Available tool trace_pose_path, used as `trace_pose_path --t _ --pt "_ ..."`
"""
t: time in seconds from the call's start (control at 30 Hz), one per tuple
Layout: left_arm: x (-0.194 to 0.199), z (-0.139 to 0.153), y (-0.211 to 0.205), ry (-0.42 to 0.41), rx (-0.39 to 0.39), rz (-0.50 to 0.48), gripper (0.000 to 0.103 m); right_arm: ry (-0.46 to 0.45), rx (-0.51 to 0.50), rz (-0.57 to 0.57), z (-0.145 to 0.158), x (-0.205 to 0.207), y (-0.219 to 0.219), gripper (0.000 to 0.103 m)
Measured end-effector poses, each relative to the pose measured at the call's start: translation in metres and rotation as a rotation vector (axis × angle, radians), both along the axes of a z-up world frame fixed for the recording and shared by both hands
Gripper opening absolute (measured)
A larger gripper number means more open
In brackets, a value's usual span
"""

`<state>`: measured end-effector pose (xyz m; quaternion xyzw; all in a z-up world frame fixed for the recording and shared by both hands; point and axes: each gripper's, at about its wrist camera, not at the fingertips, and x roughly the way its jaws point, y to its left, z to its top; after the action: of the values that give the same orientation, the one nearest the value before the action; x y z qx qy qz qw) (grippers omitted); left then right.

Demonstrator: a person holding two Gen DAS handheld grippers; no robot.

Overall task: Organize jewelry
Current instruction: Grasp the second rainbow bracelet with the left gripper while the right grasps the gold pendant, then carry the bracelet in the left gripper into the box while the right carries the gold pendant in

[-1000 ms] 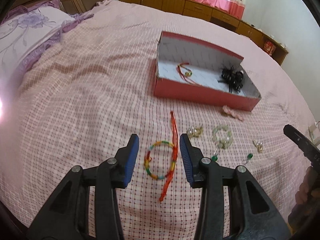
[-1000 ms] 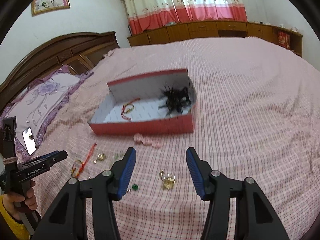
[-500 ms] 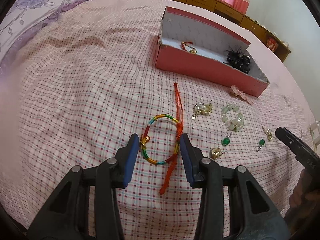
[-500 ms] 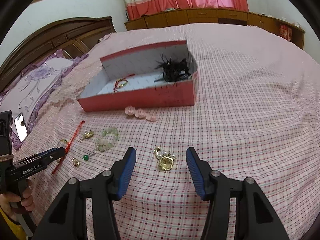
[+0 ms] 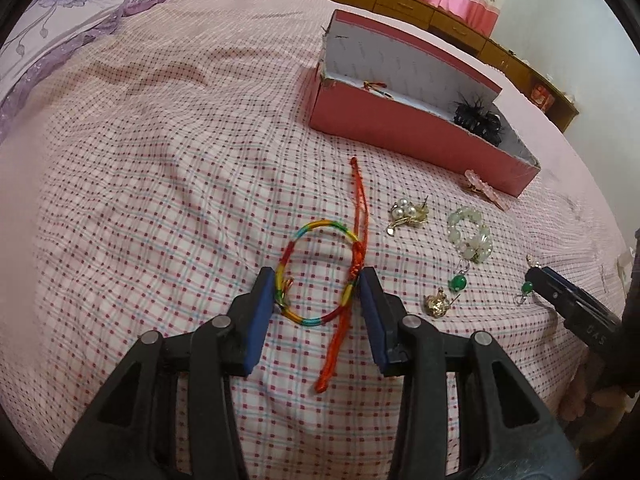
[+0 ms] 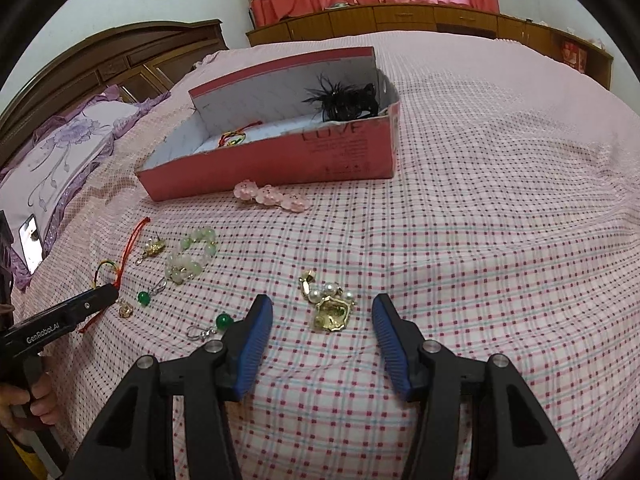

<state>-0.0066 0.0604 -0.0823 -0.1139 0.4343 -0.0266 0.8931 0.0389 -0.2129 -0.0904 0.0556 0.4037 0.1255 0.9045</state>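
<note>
A rainbow cord bracelet (image 5: 310, 240) with a red tassel cord (image 5: 360, 208) lies on the checked bedspread. My left gripper (image 5: 318, 286) is open, its blue pads straddling the bracelet's near half. My right gripper (image 6: 322, 314) is open around a gold pearl brooch (image 6: 330, 306). An open red box (image 5: 416, 128) holds a red bracelet (image 6: 234, 138) and a black feather clip (image 6: 346, 100). The box also shows in the right wrist view (image 6: 280, 152).
Loose on the bedspread: a pearl brooch (image 5: 408, 216), a jade bead bracelet (image 5: 472, 236), two green drop earrings (image 5: 458, 282) (image 5: 526, 290), a gold charm (image 5: 436, 304), a pink flower hair clip (image 6: 272, 196). A purple pillow (image 6: 64, 160) lies left, wooden cabinets (image 6: 400, 18) behind.
Both grippers have moved down and forward. The left one now straddles the rainbow bracelet; the right one has closed in around the gold pearl brooch. Both stay open.
</note>
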Motion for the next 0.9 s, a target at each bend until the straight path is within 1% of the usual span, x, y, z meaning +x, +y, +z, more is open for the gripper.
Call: trace_pose_path --t 0.1,0.17,0.2,0.23,0.27,0.3,0.33,0.37,0.4,0.6,0.9 --pt "0.002 0.0 -0.004 -0.011 -0.003 0.0 0.033 -0.004 0.008 -0.009 -0.002 0.002 0.0 0.053" --pt "0.005 0.001 -0.006 -0.015 0.004 0.0 0.032 -0.013 -0.005 -0.017 -0.003 0.001 0.001 0.045" --pt "0.005 0.001 -0.007 -0.019 0.007 0.001 0.028 -0.017 -0.011 -0.019 -0.003 0.0 0.001 0.042" --pt "0.004 0.001 -0.008 -0.023 0.009 0.003 0.026 -0.019 -0.014 -0.022 -0.003 0.0 0.001 0.036" --pt "0.004 0.001 -0.008 -0.025 0.013 0.004 0.021 -0.02 -0.013 -0.024 -0.003 0.0 0.001 0.029" --pt "0.004 0.002 -0.009 -0.028 0.019 0.004 0.018 -0.021 -0.01 -0.025 -0.003 0.0 0.0 0.026" --pt "0.003 0.002 -0.01 -0.032 0.023 0.003 0.016 -0.021 -0.005 -0.028 -0.003 -0.001 -0.001 0.023" --pt "0.003 0.002 -0.01 -0.034 0.024 0.002 0.013 -0.022 0.002 -0.03 -0.003 -0.002 -0.002 0.021" --pt "0.002 0.003 -0.01 -0.037 0.022 0.001 0.009 -0.024 0.007 -0.031 -0.004 -0.003 -0.004 0.021" --pt "-0.003 0.009 -0.007 -0.06 -0.009 0.007 0.0 -0.051 0.021 -0.025 0.0 -0.01 -0.007 0.021" --pt "-0.013 0.039 -0.007 -0.14 -0.016 -0.011 0.0 -0.109 0.029 -0.027 0.019 -0.026 -0.012 0.021"
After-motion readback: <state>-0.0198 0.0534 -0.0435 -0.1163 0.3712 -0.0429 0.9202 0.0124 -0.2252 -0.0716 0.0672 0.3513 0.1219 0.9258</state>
